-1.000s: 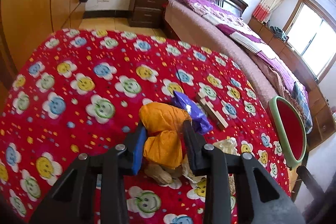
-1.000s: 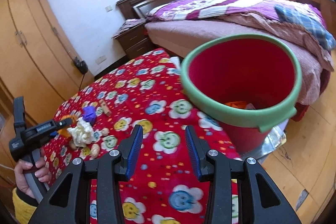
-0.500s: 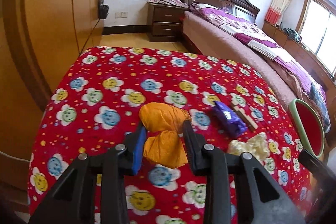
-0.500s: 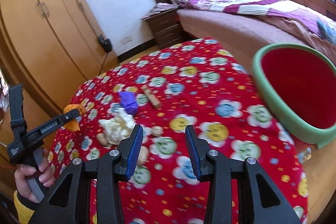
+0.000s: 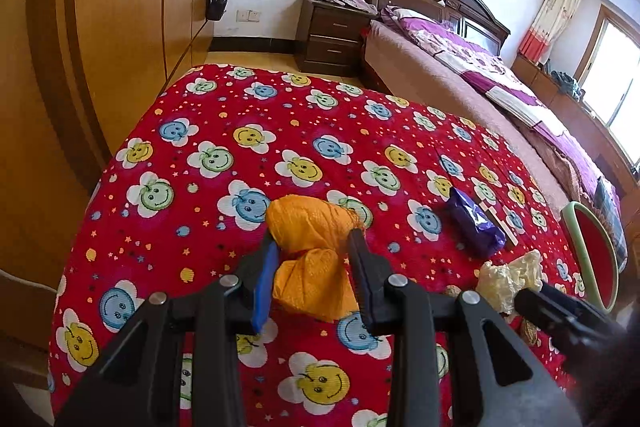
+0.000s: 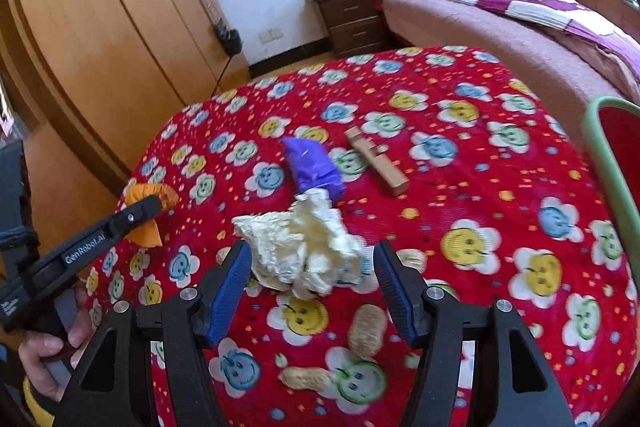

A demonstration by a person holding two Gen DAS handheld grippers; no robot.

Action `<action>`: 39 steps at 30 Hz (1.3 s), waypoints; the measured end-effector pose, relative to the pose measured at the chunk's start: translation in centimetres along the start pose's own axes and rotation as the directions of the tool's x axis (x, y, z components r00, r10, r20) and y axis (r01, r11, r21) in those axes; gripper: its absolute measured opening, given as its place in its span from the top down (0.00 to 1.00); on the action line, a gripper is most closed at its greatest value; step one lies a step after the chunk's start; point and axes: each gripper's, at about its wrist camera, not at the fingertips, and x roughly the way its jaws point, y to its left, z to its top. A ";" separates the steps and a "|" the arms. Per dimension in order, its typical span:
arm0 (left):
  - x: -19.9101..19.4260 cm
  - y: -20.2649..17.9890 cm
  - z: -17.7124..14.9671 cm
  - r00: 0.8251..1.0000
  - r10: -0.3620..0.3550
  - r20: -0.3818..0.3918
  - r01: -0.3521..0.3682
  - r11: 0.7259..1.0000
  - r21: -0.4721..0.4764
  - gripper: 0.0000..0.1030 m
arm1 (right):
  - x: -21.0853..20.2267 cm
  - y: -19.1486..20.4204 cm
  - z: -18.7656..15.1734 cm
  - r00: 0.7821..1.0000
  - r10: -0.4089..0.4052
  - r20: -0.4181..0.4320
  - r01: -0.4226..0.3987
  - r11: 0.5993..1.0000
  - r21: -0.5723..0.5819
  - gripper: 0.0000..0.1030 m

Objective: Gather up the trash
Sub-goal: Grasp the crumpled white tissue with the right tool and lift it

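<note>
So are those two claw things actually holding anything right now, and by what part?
The left gripper clamps the orange bag at its tied, pinched middle. The right gripper holds nothing: its jaws are opening around the crumpled white paper without touching it.

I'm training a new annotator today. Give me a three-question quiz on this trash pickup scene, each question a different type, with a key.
1. True or false: the left gripper is shut on the orange bag.
2. Which item lies directly ahead of the right gripper? A) purple wrapper B) crumpled cream paper C) wooden block
3. Fill in: loose ______ lie on the red smiley cloth near the right gripper.

Key: 1 true; 2 B; 3 peanuts.
</note>
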 end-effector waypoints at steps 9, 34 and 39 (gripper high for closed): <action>0.5 0.1 -0.2 1.000 -0.017 -0.007 0.017 1.000 -0.005 0.66 | 2.1 0.6 -0.5 0.999 0.016 -0.038 -0.017 1.000 -0.018 0.61; -3.4 -4.4 -0.7 0.991 -0.131 0.008 0.131 0.991 0.035 0.66 | -7.2 -2.5 -1.9 0.985 0.052 0.166 -0.060 0.997 0.040 0.81; -4.1 -6.3 -0.9 0.984 -0.177 -0.003 0.177 0.982 0.060 0.66 | -9.5 -4.0 -2.2 0.975 0.030 0.220 -0.046 0.997 0.069 0.81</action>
